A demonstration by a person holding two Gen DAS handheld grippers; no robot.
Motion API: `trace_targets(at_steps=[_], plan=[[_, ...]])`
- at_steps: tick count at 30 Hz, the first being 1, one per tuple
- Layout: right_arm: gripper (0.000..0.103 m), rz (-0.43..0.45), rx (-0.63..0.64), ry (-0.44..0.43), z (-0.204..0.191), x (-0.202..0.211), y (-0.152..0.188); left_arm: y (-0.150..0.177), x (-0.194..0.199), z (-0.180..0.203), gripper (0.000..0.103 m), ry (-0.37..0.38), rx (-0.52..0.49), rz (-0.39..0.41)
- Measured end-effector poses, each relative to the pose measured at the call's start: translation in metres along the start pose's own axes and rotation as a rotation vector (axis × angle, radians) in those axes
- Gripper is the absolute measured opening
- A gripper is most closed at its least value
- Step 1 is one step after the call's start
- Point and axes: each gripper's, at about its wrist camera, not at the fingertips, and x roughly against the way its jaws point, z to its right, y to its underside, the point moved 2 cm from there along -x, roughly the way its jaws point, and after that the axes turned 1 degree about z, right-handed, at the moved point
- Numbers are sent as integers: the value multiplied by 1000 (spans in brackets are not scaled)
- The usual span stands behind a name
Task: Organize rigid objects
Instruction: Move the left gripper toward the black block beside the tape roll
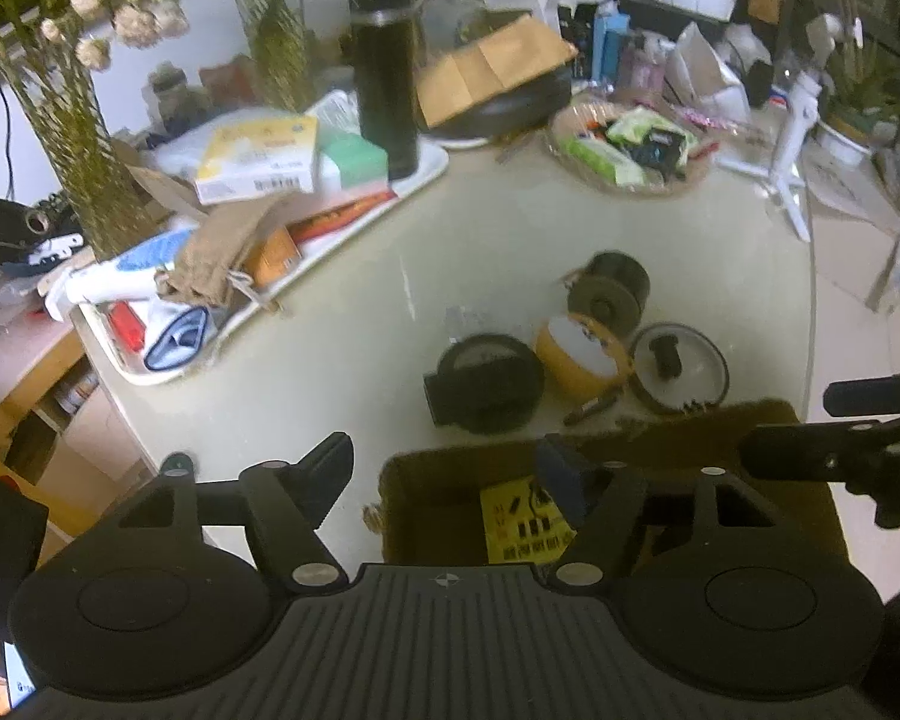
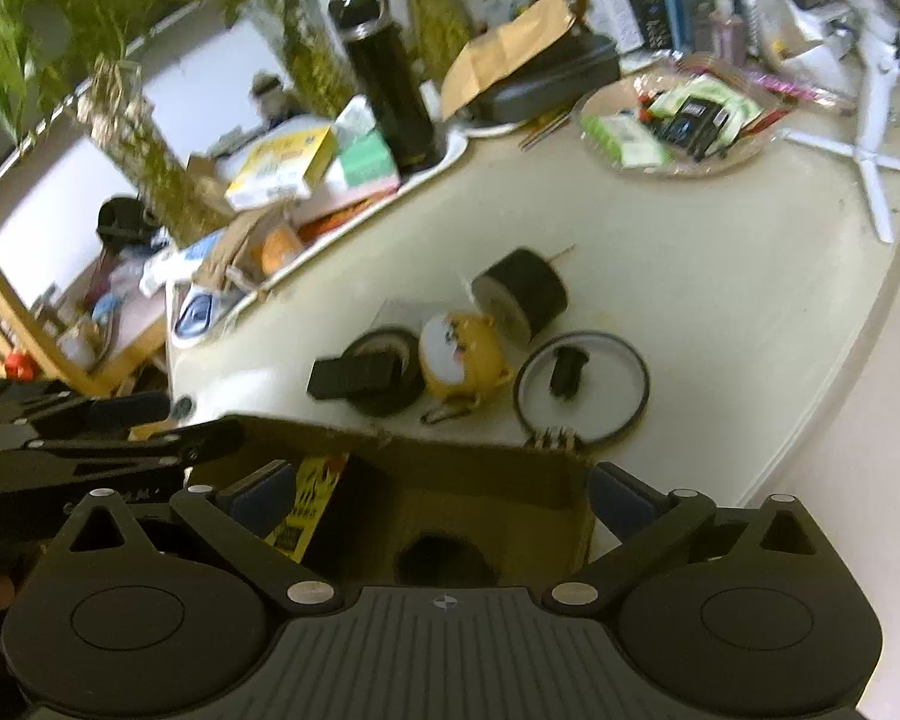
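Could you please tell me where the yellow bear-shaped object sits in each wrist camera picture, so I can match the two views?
Left wrist view: the yellow bear-shaped object lies right of centre on the table, between the black round case and the round lid.
Right wrist view: it lies near the centre, again between the case and the lid.
Shared landmark: the tall black flask at the back.

box (image 2: 486,480) contents partly hidden
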Motion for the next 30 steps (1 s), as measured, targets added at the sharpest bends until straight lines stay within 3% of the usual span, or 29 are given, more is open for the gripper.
trace_targets(at_steps=[9, 23, 30], plan=[[103, 25, 15, 58, 1, 0, 0, -1, 0, -5, 69, -9, 17, 12], [103, 41, 4, 77, 3, 1, 0, -2, 2, -9, 69, 5, 45, 26], [103, 78, 10, 102, 6, 5, -5, -22, 3, -17, 69, -9, 46, 66]])
